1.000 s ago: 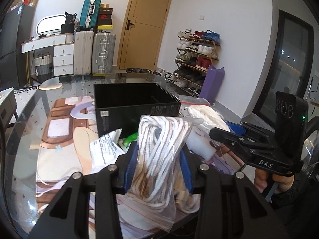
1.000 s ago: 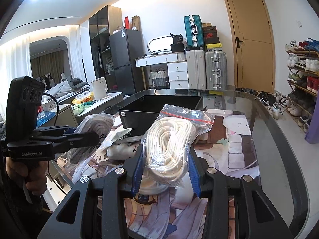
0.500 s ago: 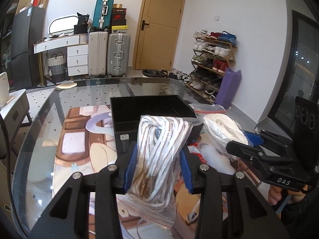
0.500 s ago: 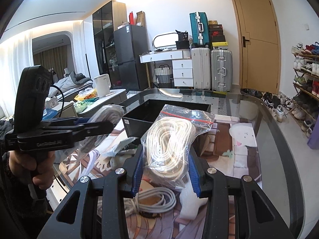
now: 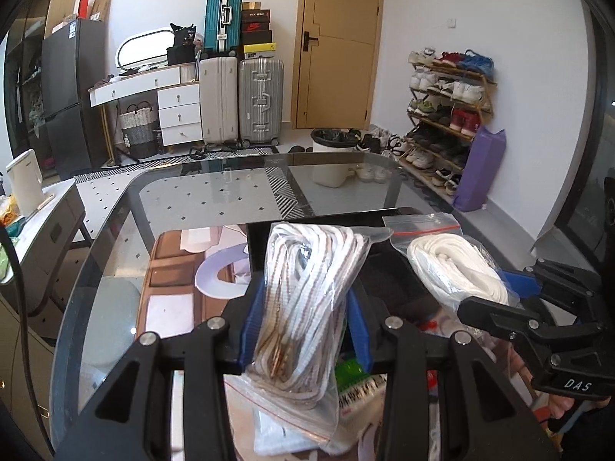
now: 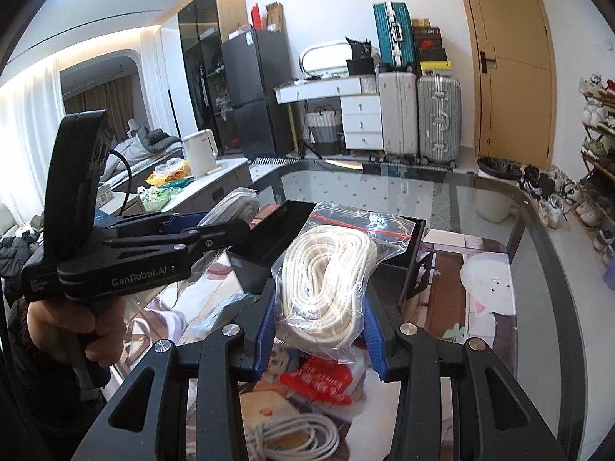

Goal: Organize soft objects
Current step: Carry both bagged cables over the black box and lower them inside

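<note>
Rope everywhere, and both hands are loaded! Nearest the left camera, the left gripper [image 5: 303, 326] is clamped on a bag of white-and-brown cord [image 5: 307, 307], blue pads pressed into the plastic, the bag held upright above the clutter. Same story on the other side: the right gripper [image 6: 319, 326] is pinching a zip bag of cream rope [image 6: 330, 280], red seal strip at the top. Below it on the bench [image 6: 546, 307], a loose grey cable coil [image 6: 292, 438] and a red-printed packet [image 6: 319, 380] lie on the patterned mat. Just beyond both bags sits the black box [image 6: 269, 246], open at the top; the cream rope hangs in front of its near wall. Further back, bare glass bench surface, then suitcases [image 5: 238, 103] by the wooden door [image 5: 338, 46], and a shoe rack [image 5: 449, 115] along the right wall.
</note>
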{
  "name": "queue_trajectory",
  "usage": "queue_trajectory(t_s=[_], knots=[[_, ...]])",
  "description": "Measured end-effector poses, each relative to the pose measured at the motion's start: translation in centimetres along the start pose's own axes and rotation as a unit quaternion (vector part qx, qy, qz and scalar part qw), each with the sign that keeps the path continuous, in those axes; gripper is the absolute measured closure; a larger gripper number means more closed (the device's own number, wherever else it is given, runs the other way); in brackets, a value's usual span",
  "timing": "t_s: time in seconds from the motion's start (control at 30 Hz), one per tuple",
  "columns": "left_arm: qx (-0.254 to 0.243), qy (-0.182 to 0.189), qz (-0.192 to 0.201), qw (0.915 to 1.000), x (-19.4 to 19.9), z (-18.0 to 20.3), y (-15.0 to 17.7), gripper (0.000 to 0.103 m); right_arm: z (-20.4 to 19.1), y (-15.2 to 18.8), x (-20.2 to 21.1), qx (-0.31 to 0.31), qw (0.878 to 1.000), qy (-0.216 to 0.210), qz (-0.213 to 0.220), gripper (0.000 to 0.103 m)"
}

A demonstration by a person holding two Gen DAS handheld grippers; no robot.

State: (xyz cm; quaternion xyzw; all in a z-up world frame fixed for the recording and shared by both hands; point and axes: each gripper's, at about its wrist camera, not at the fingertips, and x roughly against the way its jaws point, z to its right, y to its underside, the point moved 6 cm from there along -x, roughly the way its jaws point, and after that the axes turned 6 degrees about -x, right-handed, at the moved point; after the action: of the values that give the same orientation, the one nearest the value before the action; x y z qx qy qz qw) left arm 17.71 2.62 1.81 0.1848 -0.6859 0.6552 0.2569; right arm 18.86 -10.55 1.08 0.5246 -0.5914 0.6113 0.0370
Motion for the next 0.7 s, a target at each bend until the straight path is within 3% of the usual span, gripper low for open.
queue_trajectory(t_s=[0.3, 0.7], knots=[[-0.015, -0.012, -0.033, 0.9993, -3.5, -0.1, -1.5, 0.064, 0.9, -1.6, -2.3, 0.0, 1.0, -0.008, -0.027, 0.063], [-0.016, -0.003, -0.047, 0.9988, -5.8, -0.4, -2.3, 0.063, 1.9, -2.2, -5.5, -0.002, 0.999, -0.011, -0.052, 0.063]])
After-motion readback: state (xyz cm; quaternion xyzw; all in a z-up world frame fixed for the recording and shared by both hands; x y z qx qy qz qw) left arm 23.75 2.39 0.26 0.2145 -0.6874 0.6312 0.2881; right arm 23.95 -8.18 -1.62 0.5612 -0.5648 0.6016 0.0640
